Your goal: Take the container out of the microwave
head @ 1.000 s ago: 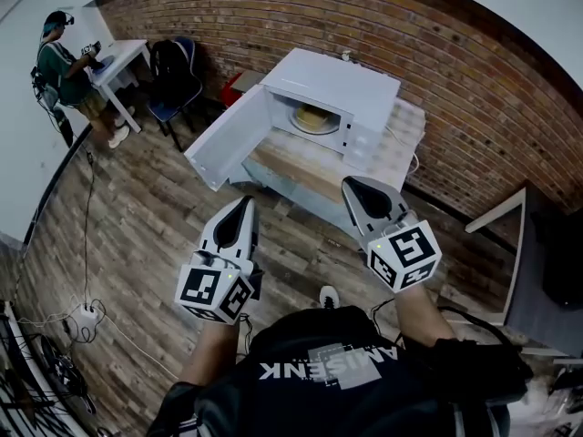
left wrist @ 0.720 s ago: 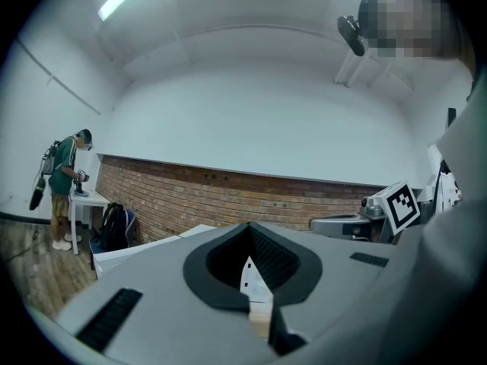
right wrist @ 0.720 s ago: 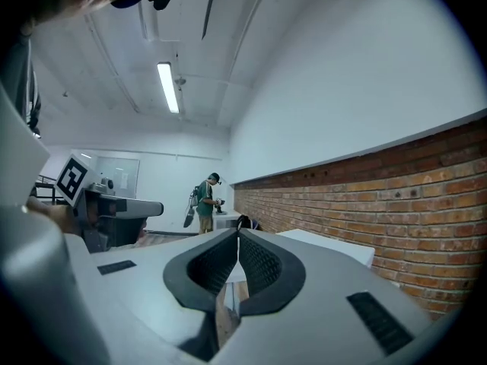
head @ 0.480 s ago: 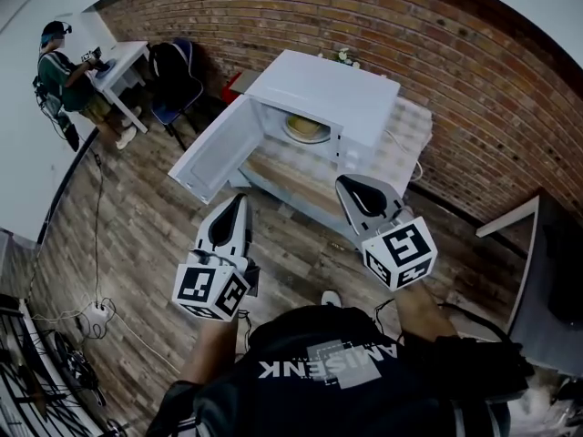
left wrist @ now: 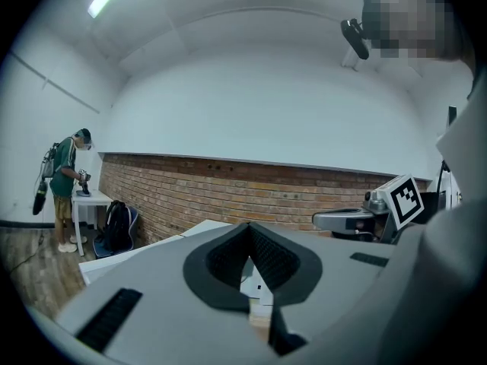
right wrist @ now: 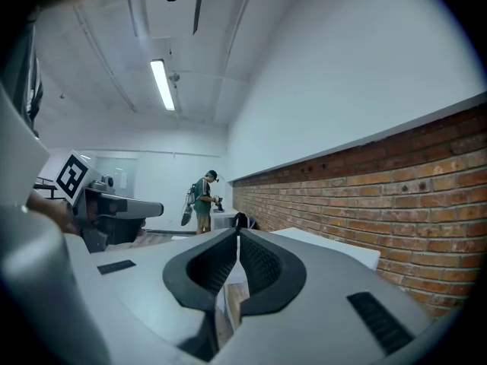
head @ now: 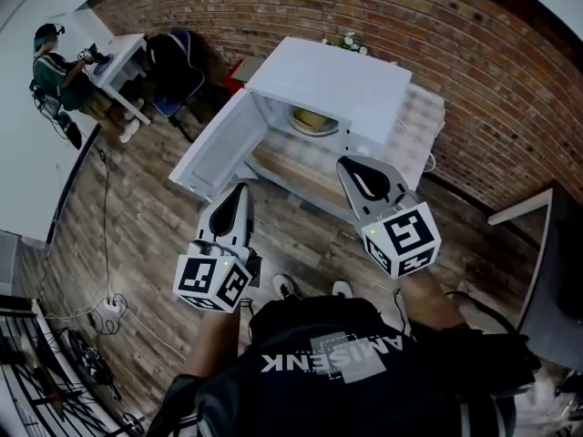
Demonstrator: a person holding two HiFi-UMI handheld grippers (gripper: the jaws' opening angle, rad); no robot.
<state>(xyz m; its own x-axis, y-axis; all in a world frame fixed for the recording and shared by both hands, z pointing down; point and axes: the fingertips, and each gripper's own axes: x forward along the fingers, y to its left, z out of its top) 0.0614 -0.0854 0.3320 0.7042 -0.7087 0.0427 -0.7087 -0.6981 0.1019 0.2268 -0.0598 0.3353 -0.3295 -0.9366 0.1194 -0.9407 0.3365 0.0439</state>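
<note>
Left gripper: jaws clenched tip to tip with nothing between them (its own view shows the dark pads meeting at the front), held level and pointing toward the open microwave.

Right gripper: jaws likewise pressed together and empty, held beside the left one, its tip just short of the table's near edge in the head view.

Container: a pale yellowish thing sitting inside the microwave cavity, ahead of both grippers and well apart from them, nearer the right gripper's line than the left's.

Microwave: white, standing on the table, cavity facing the person.

Door: swung fully open to the left, its inner face toward the left gripper, just beyond that gripper's tip.

Brick wall: runs behind the microwave.

Person: stands at a white desk far to the left, across the wooden floor.
</note>
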